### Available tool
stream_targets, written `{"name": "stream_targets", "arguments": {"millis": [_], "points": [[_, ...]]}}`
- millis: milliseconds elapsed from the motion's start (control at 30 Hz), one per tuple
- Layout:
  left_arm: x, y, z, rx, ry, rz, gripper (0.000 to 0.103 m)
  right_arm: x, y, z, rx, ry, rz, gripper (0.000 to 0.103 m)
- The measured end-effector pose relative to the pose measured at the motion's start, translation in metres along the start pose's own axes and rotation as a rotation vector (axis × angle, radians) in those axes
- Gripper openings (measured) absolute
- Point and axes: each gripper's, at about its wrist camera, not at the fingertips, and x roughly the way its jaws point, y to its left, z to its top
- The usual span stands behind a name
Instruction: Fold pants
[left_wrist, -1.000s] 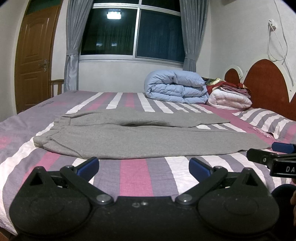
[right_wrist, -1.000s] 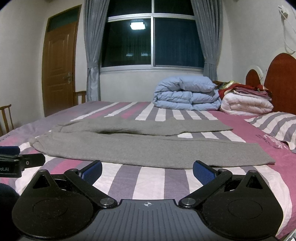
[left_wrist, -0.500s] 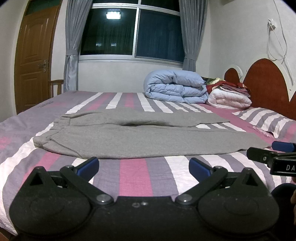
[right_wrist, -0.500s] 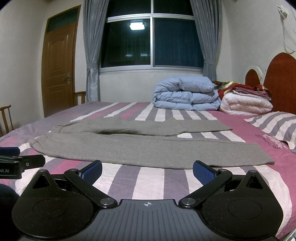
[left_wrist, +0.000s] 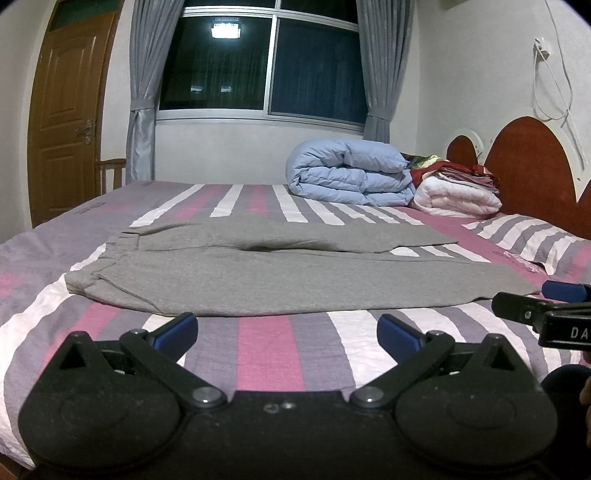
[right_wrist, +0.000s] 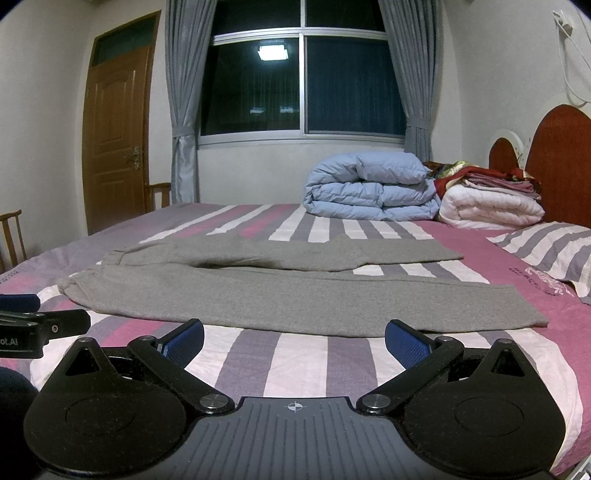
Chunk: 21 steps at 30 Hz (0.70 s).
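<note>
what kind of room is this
A bedroom, most likely in a home. A wide bed with a striped sheet fills the view, a folded blue quilt lies near the red headboard, and grey pants are spread flat on the bed.

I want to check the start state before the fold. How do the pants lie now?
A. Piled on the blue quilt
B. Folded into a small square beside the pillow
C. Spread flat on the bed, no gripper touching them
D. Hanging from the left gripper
C: the pants lie flat on the bed, and the left gripper and right gripper are open, short of them.
</note>
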Motion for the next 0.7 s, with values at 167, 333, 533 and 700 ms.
{"name": "stream_targets", "arguments": {"millis": [167,333,533,700], "points": [[-0.0002,-0.0002,-0.0001,0.0,0.0,0.001,0.097,0.0001,-0.0001,-0.0002,0.0,0.0,0.0,0.103],[0.0,-0.0001,0.0,0.0,-0.001,0.0,0.097,0.0003,0.0,-0.0003,0.0,0.0,-0.001,0.103],[-0.0004,-0.0004,0.0002,0.002,0.0,-0.001,0.097,0.0004,0.0003,-0.0005,0.0,-0.003,-0.001,0.103],[-0.0004,-0.0003,0.0002,0.002,0.001,-0.002,0.097,0.0005,-0.0013,-0.0015,0.0,-0.004,-0.001,0.103]]}}
